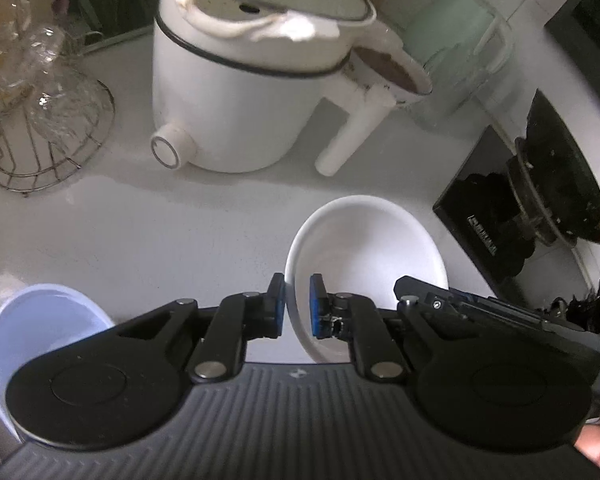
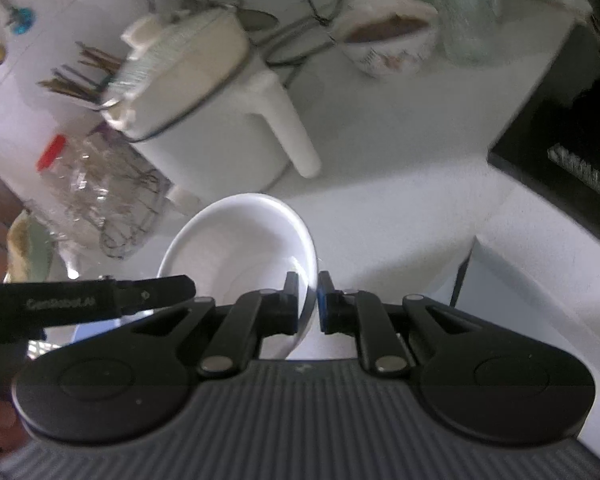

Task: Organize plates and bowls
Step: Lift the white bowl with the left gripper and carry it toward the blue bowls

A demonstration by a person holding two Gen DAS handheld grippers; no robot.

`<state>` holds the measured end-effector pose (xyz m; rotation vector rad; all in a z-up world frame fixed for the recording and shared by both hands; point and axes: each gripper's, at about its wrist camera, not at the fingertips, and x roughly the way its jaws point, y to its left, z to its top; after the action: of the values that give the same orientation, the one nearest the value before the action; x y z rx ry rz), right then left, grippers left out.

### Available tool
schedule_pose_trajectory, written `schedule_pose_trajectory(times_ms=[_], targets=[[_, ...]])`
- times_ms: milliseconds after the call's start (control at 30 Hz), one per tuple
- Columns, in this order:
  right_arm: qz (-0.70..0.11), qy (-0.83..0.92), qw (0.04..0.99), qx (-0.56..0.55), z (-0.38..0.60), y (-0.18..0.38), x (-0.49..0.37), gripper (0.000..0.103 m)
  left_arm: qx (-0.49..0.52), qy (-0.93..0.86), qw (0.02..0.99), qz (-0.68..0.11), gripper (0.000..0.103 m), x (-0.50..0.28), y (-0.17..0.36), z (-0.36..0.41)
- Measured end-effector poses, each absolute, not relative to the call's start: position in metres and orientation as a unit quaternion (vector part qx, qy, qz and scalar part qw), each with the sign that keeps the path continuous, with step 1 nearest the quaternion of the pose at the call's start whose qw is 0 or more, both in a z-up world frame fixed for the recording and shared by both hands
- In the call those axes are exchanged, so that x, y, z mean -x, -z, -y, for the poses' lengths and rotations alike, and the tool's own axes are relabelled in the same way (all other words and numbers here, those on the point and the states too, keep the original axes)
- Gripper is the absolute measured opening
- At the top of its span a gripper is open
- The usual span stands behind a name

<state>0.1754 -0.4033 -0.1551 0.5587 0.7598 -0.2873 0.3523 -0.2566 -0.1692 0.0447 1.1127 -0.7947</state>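
Left gripper: fingers pinch the near rim of the white bowl. Right gripper: fingers clamped on the opposite rim of the same bowl, which looks lifted just above the worktop. Judgement: keep both grips level and pressure even, since the glazed ceramic is smooth and likely slippery. Pale blue bowl sits at near left; nesting target, probably. Beyond, a white electric pot with handle.
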Motion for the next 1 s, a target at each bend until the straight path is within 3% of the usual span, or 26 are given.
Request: schedule_pose_trajectory(times_ms=[400,1000], targets=[[-0.352,0.105,0.887,-0.281,0.385,0.121,-0.172,0.012,0.001,0.37,0.796,-0.479,0.014,-0.338,0.12,0.22],[-0.356,0.039,0.9,-0.248,0.338,0.103,-0.204,0.012,0.04,0.312,0.831,-0.46,0.015,-0.342,0.107,0.149]])
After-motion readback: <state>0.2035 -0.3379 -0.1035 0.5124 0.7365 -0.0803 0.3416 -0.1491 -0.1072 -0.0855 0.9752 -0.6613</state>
